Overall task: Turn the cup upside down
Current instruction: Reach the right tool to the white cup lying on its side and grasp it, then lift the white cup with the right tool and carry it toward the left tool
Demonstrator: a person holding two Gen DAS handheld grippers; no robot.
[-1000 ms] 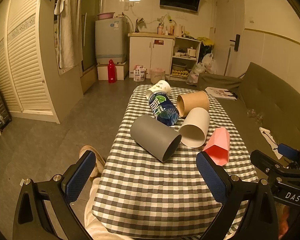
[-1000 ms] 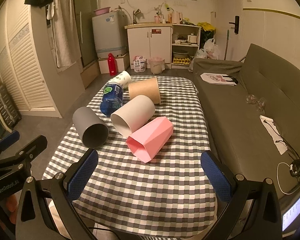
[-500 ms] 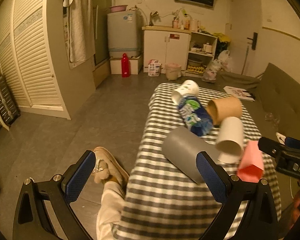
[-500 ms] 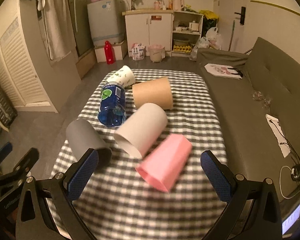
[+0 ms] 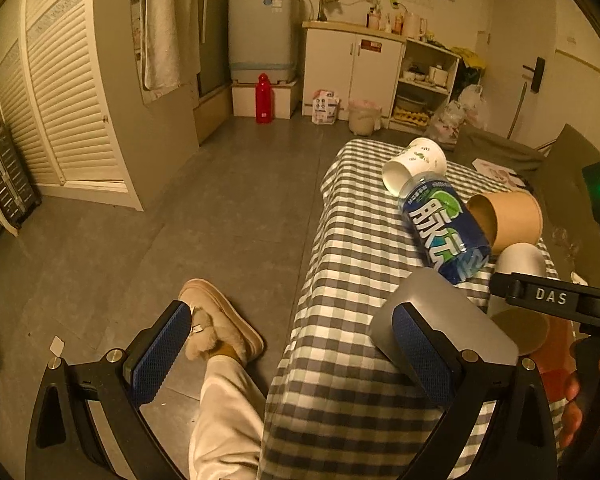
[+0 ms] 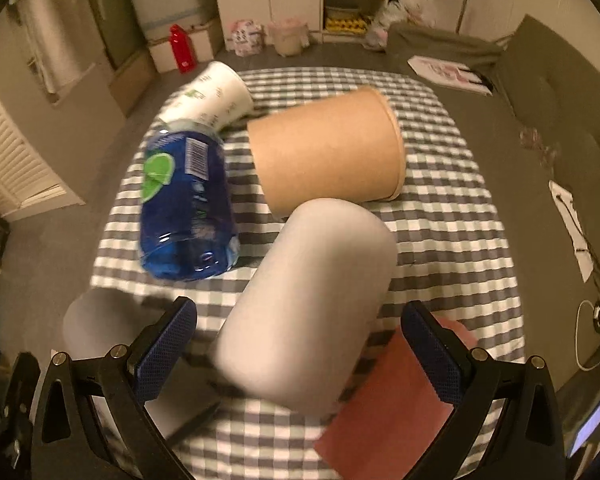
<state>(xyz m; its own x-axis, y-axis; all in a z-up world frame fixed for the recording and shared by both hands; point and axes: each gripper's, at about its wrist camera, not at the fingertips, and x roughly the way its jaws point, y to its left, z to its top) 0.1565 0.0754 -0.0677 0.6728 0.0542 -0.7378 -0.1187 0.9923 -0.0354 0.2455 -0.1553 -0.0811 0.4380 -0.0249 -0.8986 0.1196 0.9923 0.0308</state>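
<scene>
Several cups lie on their sides on a checkered table (image 6: 452, 216). A white cup (image 6: 312, 312) lies between the open fingers of my right gripper (image 6: 300, 356), its mouth towards me. A pink faceted cup (image 6: 384, 412) lies under the right finger. A grey cup (image 5: 452, 332) lies at the left edge, behind my left gripper's right finger. My left gripper (image 5: 292, 356) is open and empty, mostly over the floor. A brown paper cup (image 6: 332, 152), a blue bottle (image 6: 184, 208) and a printed white paper cup (image 6: 212, 96) lie further back.
A dark sofa (image 6: 556, 92) runs along the table's right side. The floor (image 5: 180, 220) lies left of the table, with a person's leg and slipper (image 5: 220, 336) by the table edge. Cabinets (image 5: 352, 68) stand at the far wall.
My right gripper has moved forward and down over the cups, so the white cup now lies between its fingers. My left gripper has swung left towards the table's left edge.
</scene>
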